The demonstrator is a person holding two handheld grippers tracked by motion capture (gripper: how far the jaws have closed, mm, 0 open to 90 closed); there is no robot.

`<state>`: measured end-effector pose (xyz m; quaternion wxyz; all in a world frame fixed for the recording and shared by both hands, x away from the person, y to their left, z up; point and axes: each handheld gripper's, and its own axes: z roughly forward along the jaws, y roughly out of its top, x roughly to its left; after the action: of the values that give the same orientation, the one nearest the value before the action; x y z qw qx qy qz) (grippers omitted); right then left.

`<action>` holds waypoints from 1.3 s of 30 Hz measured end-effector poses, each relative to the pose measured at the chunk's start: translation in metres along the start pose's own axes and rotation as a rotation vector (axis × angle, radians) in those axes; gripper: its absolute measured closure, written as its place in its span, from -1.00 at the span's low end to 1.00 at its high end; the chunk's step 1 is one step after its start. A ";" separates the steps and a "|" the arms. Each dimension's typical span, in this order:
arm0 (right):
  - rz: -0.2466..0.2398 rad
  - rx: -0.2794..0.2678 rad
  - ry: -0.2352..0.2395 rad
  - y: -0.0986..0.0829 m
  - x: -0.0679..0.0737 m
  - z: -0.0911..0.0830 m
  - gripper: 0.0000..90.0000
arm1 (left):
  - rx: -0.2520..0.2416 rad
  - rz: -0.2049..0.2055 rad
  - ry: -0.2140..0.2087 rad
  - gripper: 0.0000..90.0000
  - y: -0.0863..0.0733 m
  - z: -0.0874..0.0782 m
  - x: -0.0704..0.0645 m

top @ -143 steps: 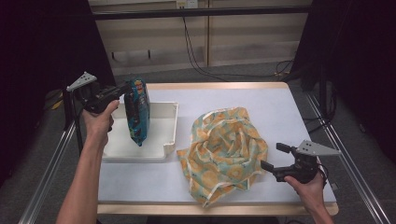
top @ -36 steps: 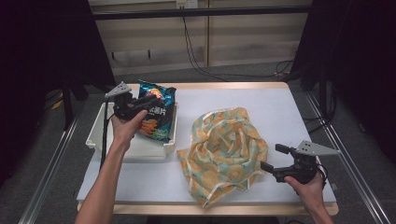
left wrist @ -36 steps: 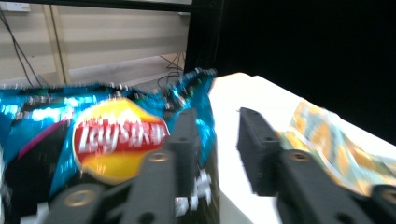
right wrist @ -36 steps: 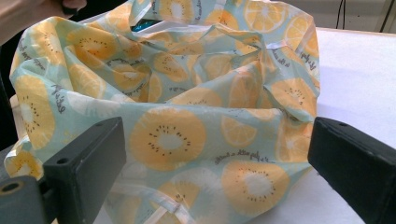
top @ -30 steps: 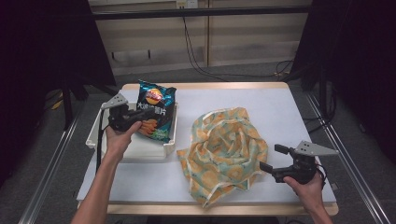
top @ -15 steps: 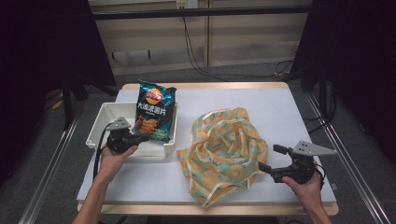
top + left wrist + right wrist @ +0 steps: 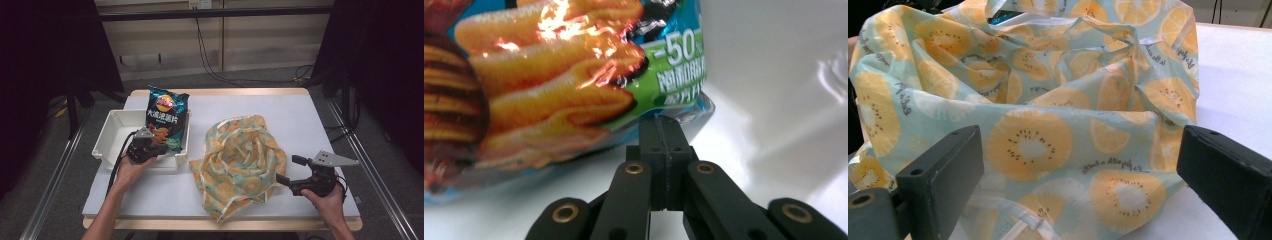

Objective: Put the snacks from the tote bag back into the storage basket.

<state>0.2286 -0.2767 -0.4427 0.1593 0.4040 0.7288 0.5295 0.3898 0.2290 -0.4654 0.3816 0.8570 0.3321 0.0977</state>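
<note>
The worktop [image 7: 310, 115] carries a crumpled fruit-print cloth [image 7: 240, 162] and a white tray [image 7: 116, 131]. A crisp bag [image 7: 166, 117] is propped against the tray's far right wall. The left hand-held gripper [image 7: 150, 145], clenched empty, sits just below the bag; placing seems finished. The right hand-held gripper [image 7: 285, 178] is spread at the cloth's edge, so pinching the cloth is probably called for next.
</note>
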 end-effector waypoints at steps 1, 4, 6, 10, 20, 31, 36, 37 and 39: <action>0.002 0.001 0.002 0.000 0.000 0.000 -0.91 | 0.004 0.013 0.006 1.00 0.002 0.001 -0.001; 0.004 0.003 0.001 -0.001 -0.001 0.001 -0.91 | 0.018 0.020 0.007 1.00 0.008 0.005 -0.001; 0.002 0.004 0.000 -0.001 -0.001 0.001 -0.91 | 0.036 0.033 0.011 1.00 0.013 0.008 0.001; 0.001 0.002 -0.002 -0.001 -0.001 -0.001 -0.91 | 0.050 0.029 0.015 1.00 0.017 0.011 0.007; 0.002 0.007 -0.003 -0.001 -0.002 0.000 -0.91 | 0.042 0.025 0.021 1.00 0.027 0.013 0.023; 0.003 0.006 0.002 -0.001 -0.002 0.000 -0.91 | 0.034 0.037 0.010 1.00 0.025 0.007 0.019; 0.004 0.001 -0.003 -0.001 -0.002 -0.001 -0.91 | 0.007 0.024 -0.004 0.97 0.020 0.002 0.016; 0.004 0.000 -0.003 -0.001 -0.002 -0.001 -0.91 | -0.008 0.018 -0.003 0.96 0.018 0.000 0.016; 0.004 0.000 -0.005 -0.001 -0.002 -0.002 -0.91 | -0.037 -0.001 -0.016 0.92 0.016 -0.006 0.015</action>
<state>0.2283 -0.2797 -0.4429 0.1602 0.4069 0.7275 0.5287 0.4062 0.2344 -0.4511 0.4003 0.8504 0.3274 0.0967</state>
